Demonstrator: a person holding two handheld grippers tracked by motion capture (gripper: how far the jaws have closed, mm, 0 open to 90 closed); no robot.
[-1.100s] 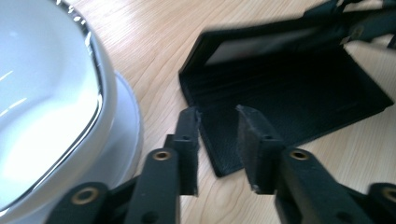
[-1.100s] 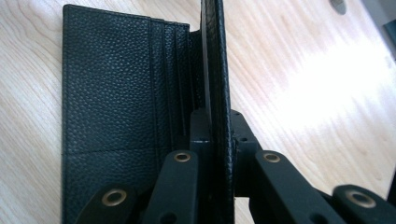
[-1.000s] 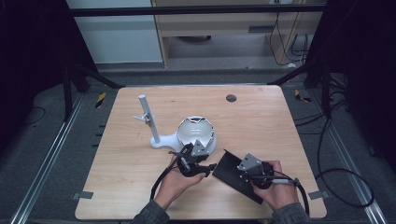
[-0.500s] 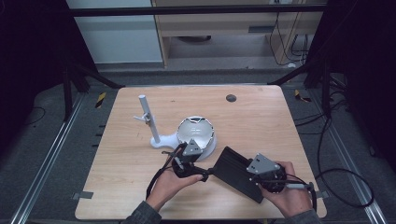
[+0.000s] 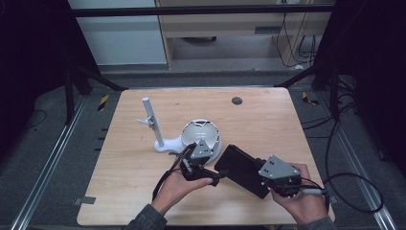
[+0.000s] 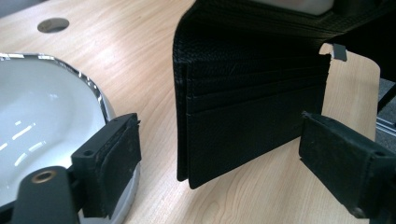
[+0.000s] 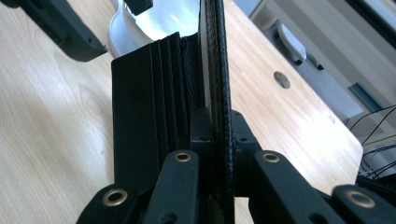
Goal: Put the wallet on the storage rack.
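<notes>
A black leather wallet [image 5: 242, 168] hangs open over the near part of the wooden table [image 5: 268, 120], lifted off it at an angle. My right gripper [image 7: 217, 133] is shut on one flap of the wallet [image 7: 154, 93], seen edge-on with its card slots fanned out to the left. In the high view, the right gripper [image 5: 264, 183] holds the wallet's near right end. My left gripper [image 6: 229, 158] stands open; its jaws have just been opening. The other flap of the wallet [image 6: 252, 107] hangs between the two pads [image 6: 116, 156], touching neither. The left gripper [image 5: 215, 175] sits at the wallet's left.
A white stand with an upright post [image 5: 151, 120] and a round chrome-rimmed white dish [image 5: 201, 136] stands just beyond my left gripper; the dish [image 6: 42, 116] lies close to the left pad. A dark round hole [image 5: 236, 100] sits at the table's far side.
The left gripper's jaws have opened and let go of the wallet flap. The right hand has lifted the wallet and drawn it a little to the right.
</notes>
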